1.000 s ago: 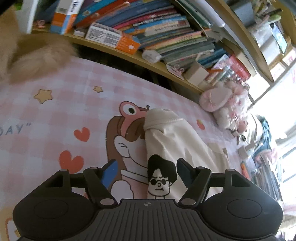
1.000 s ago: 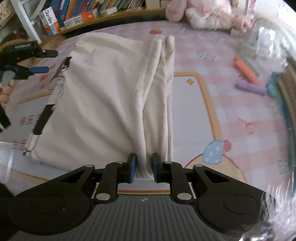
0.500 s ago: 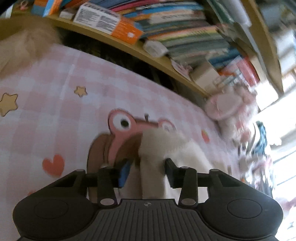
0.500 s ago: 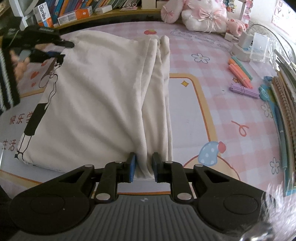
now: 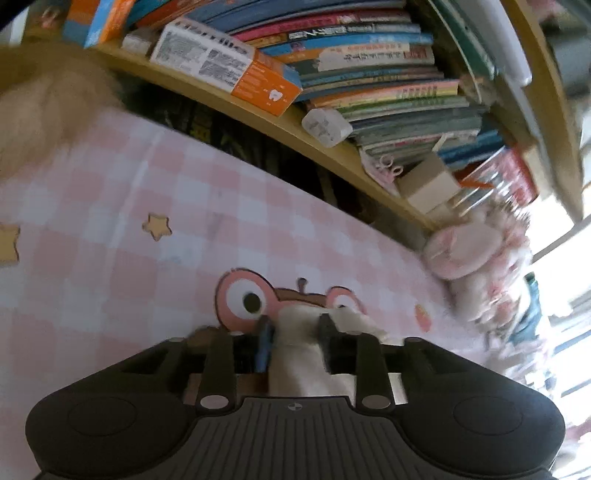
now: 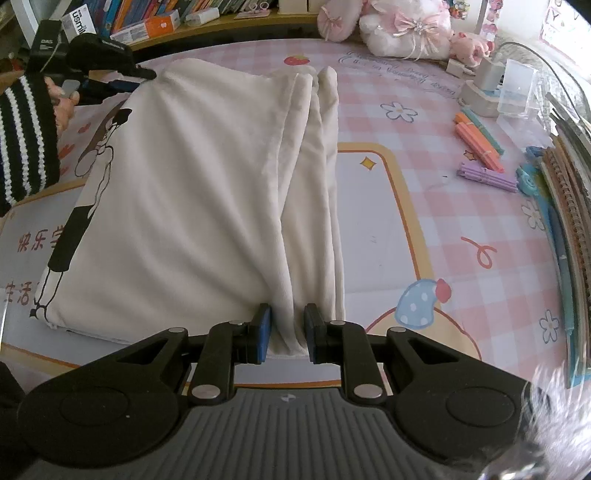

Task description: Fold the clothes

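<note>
Ahead of the left gripper (image 5: 293,345), a wooden shelf (image 5: 332,155) is holding stacked books (image 5: 373,74) and an orange box (image 5: 229,74). Below it, a pink checked mat (image 6: 443,206) is lying across the table, with pens (image 6: 480,144) and a plush toy (image 6: 406,29) far ahead and right of the right gripper (image 6: 287,328). The cream garment (image 6: 207,206) is stretching forward from the right jaws, which are nearly closed and pinching its near hem. The left jaws are narrowly parted, clamping the garment's far corner.

Wooden bookshelf (image 5: 332,155), pink checked mat (image 6: 461,229), bright window (image 5: 569,258)
</note>
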